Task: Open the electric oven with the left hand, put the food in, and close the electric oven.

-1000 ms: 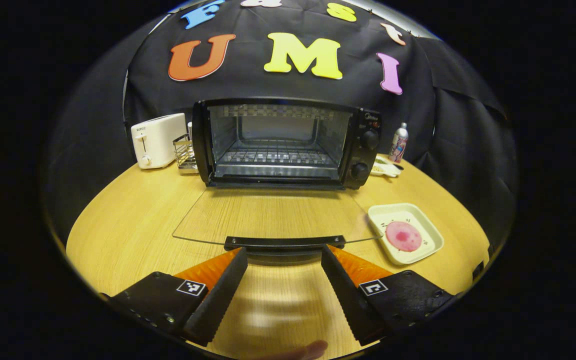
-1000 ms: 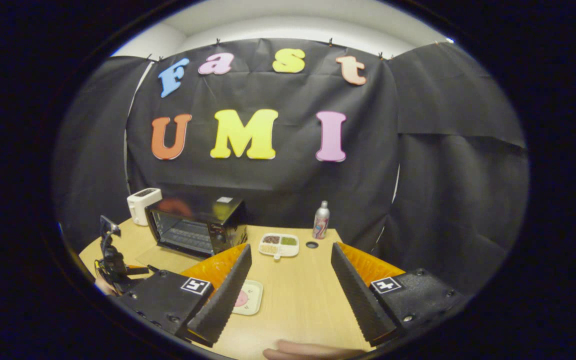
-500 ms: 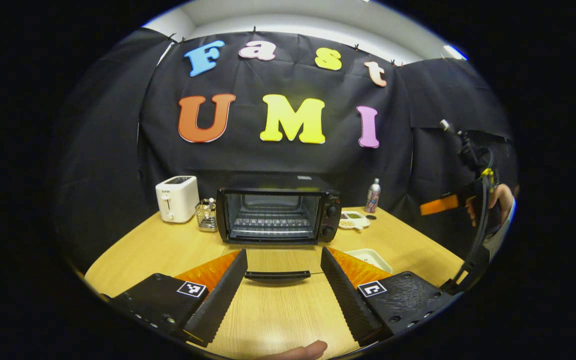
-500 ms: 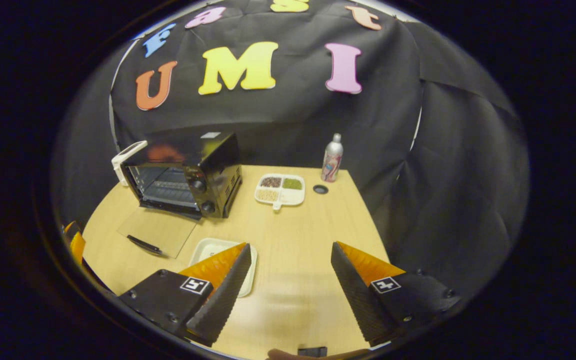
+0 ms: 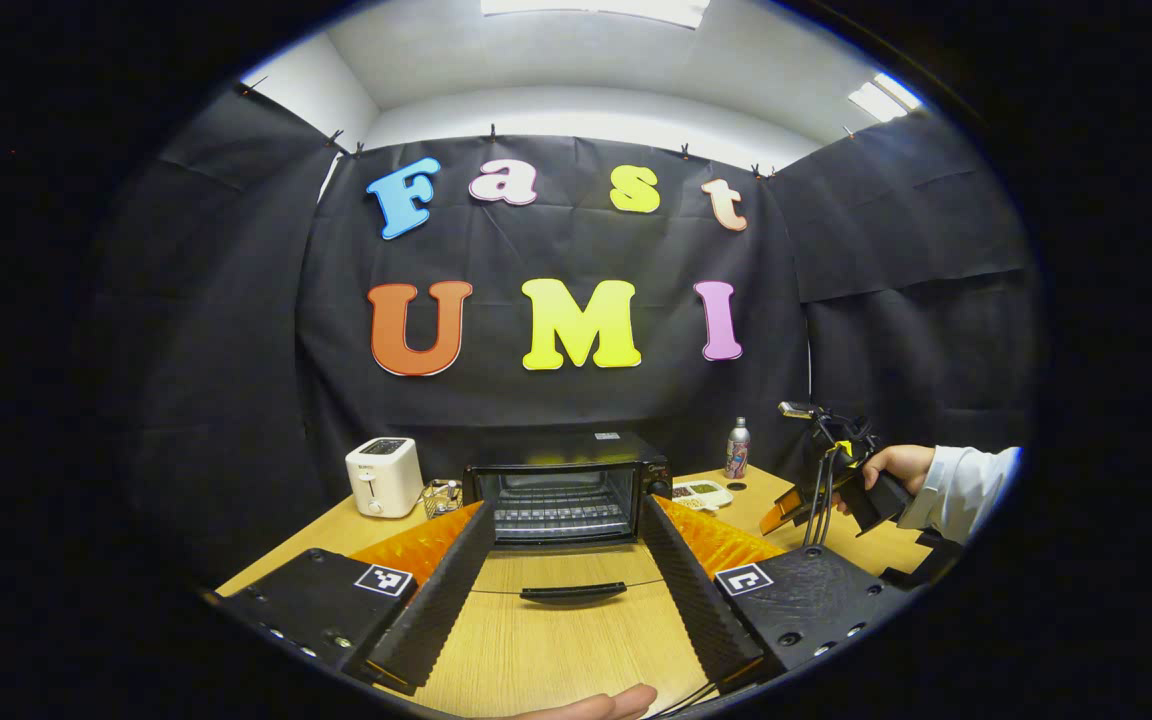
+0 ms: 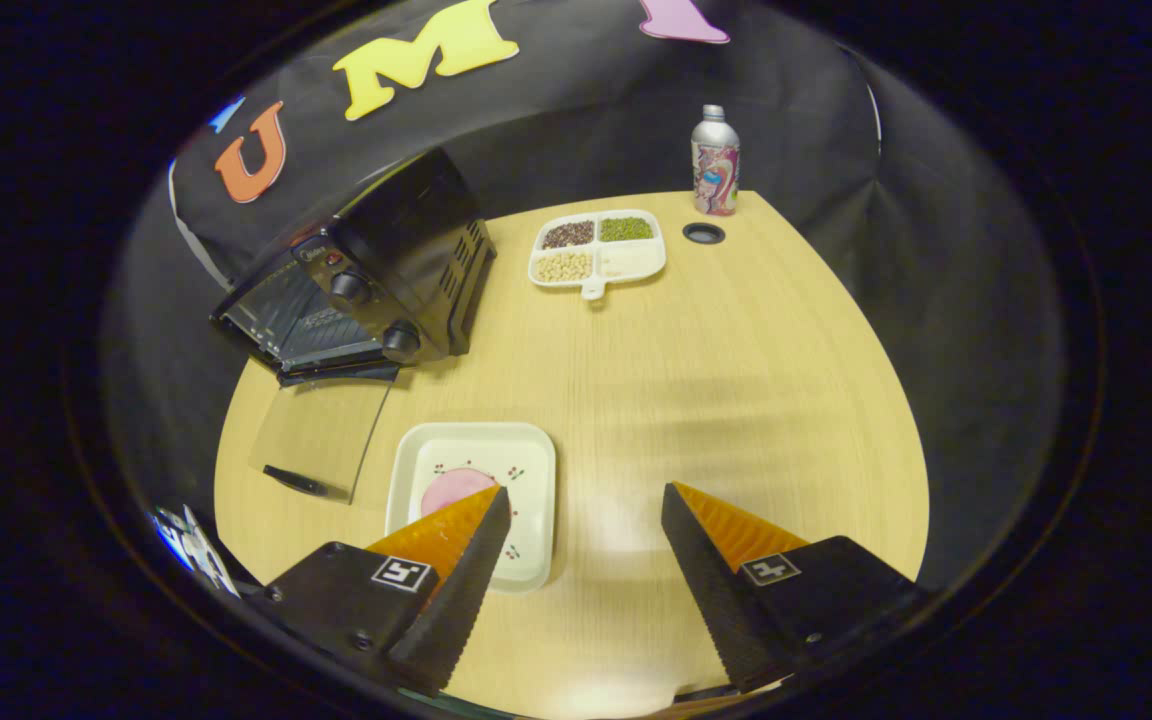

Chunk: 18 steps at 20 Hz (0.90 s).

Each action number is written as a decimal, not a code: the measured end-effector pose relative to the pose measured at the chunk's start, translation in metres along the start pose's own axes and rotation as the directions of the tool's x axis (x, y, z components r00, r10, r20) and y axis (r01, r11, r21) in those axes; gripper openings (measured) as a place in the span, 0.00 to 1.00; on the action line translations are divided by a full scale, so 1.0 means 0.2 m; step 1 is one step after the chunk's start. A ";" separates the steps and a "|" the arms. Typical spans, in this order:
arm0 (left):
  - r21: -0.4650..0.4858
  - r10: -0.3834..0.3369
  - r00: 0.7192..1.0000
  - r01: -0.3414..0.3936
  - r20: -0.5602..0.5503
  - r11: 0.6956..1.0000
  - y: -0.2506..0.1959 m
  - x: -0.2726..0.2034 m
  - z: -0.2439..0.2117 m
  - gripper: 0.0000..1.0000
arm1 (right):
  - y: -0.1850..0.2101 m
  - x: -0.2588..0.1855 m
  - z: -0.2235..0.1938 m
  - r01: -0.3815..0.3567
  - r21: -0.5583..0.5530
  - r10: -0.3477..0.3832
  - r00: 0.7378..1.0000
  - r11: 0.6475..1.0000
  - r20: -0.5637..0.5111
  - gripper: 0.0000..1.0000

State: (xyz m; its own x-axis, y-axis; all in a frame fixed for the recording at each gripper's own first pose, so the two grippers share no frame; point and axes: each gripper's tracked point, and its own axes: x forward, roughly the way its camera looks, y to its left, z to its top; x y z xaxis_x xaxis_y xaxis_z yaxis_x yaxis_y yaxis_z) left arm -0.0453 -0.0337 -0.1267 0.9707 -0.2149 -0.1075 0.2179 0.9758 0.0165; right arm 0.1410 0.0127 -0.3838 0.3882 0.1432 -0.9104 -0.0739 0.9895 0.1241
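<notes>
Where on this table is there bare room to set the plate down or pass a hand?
The widest bare patch lies right of the white plate, running up toward the divided snack tray and bottle. It is crowded at the left, where the oven, its lowered glass door and the plate sit close together.

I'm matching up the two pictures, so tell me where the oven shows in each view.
Left gripper view: the oven sits at lower centre, seen front-on between the left hand-held gripper fingers, its door folded flat on the table.
Right gripper view: the oven sits at upper left, seen from its knob side.
Shared landmark: the metal bottle at the table's far edge.
</notes>
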 end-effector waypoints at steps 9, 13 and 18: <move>0.013 0.040 0.999 -0.040 -0.023 0.999 0.08 0.05 -0.08 0.94 | 0.15 0.23 -0.09 -0.067 -0.002 0.066 0.987 0.998 -0.144 0.51; 0.014 0.049 0.998 -0.049 -0.029 0.999 0.09 0.05 -0.08 0.94 | 0.14 0.29 -0.12 -0.097 0.004 0.096 0.975 0.995 -0.199 0.02; 0.013 0.049 0.998 -0.049 -0.027 0.999 0.07 0.04 -0.07 0.94 | 0.15 0.30 -0.13 -0.171 -0.001 0.167 0.963 0.985 -0.213 0.02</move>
State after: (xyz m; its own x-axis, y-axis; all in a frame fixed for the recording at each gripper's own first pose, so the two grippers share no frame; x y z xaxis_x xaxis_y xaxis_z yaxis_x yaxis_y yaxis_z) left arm -0.0357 -0.0214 -0.1414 0.9773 -0.1653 -0.1329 0.1712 0.9846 0.0344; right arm 0.1375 0.0501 -0.4454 0.1658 0.2989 -0.9398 -0.1406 0.9504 0.2774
